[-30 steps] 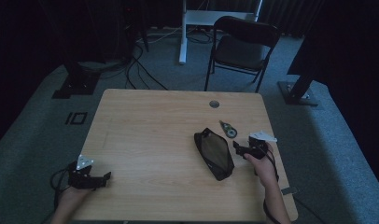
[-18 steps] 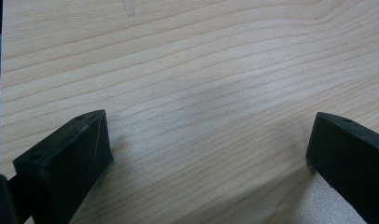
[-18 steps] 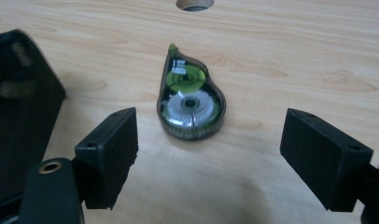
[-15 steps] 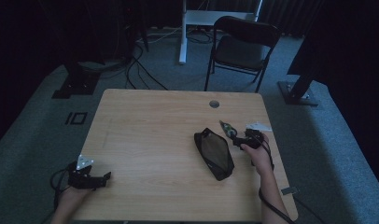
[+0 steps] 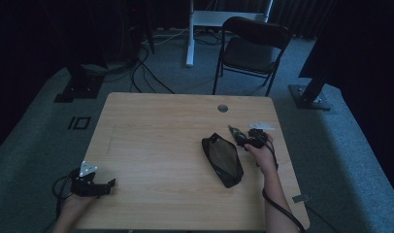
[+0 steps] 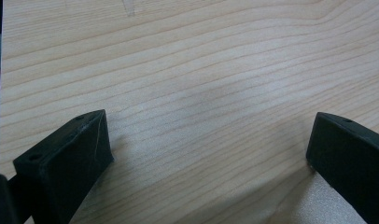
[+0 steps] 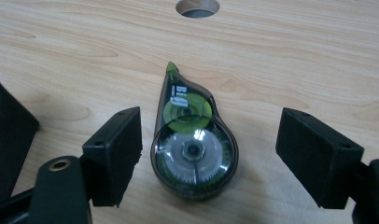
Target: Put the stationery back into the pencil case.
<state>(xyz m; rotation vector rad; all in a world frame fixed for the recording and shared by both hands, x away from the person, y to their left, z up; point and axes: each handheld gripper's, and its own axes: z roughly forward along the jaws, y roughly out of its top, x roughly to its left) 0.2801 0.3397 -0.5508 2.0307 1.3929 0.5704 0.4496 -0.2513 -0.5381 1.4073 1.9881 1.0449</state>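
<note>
1. Right gripper (image 5: 244,140) sits at the right side of the light wooden desk (image 5: 156,145), jaws pointing toward the far edge.
2. In the right gripper view its jaws straddle a teardrop-shaped correction tape dispenser of smoky clear plastic with green reel and green tip (image 7: 190,137). Left pad is close to touching the dispenser's side; right pad is well apart from it. Jaws open but have just been closing in a little; nothing is clamped.
3. Dispenser lies flat on the desk, tip toward the far edge, in line with the round cable hole (image 7: 197,6).
4. In the high view the dispenser (image 5: 235,131) lies just right of the black flat zip pouch (image 5: 222,159), which runs diagonally near-to-far.
5. Left gripper (image 5: 107,185) rests at the near-left corner of the desk, grey three-cornered plate on top. Its jaws are wide open, bare wood between them (image 6: 211,154).
6. Black folding chair (image 5: 253,46) stands beyond the far edge of the desk.
</note>
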